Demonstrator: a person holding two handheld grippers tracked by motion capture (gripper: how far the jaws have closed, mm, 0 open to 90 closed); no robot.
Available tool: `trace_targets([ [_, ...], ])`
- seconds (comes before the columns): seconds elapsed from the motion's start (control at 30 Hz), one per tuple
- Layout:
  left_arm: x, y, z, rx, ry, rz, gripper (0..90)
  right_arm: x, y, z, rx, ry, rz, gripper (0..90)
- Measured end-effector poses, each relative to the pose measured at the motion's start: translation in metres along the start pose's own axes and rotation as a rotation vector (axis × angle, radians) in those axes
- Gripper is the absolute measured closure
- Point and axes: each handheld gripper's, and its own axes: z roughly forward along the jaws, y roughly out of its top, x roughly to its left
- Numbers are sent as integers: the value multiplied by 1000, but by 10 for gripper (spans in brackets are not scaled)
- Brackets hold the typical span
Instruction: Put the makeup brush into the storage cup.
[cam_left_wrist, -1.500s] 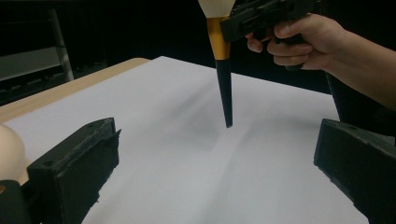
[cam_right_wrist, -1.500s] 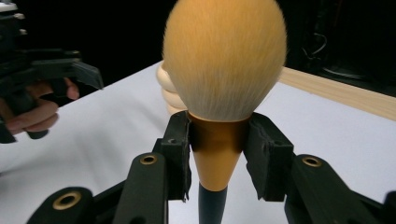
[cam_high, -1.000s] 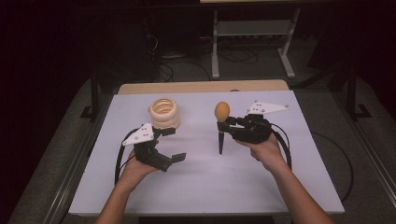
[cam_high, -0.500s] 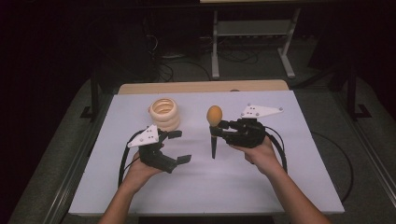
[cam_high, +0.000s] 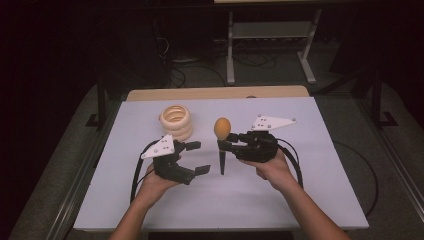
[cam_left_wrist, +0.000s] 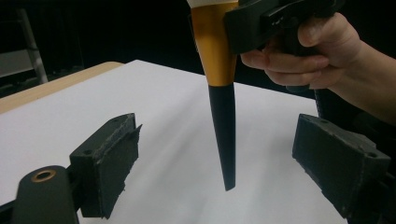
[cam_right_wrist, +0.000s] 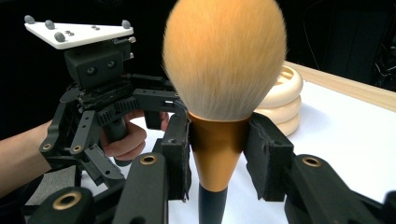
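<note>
High view: the right gripper (cam_high: 223, 145) held a makeup brush (cam_high: 221, 140) upright over the middle of the white desk (cam_high: 310, 190), orange bristles up, dark handle tip pointing down, just above the surface. The left gripper (cam_high: 198, 157) sat just left of the brush, fingers spread wide and empty. A stack of cream rings (cam_high: 176, 121) stood farther back on the left.

Left gripper view: the brush handle (cam_left_wrist: 223, 135) hung between the two parted fingers (cam_left_wrist: 109, 163), touching neither, its tip clear of the desk.

Right gripper view: both fingers (cam_right_wrist: 268, 156) were clamped on the brush's gold ferrule (cam_right_wrist: 217, 151), below the bristle head (cam_right_wrist: 224, 58).
</note>
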Motion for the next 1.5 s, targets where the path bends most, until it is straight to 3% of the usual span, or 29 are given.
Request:
trace_targets([
  [0.17,-2,0,3,2,-15,11,174,3,-1,3,1,12,-3,611],
  [0.2,-2,0,4,1,-15,10,235,5,-1,5,4,20,-5,611],
  [0.3,-3,0,5,-8,-16,8,301,8,-2,7,7,28,-6,611],
  [0.63,-4,0,8,-1,-36,-2,478,12,-5,14,9,49,-12,611],
  [1.5,-6,1,14,25,-36,-5,659,20,-12,27,10,93,-22,611],
])
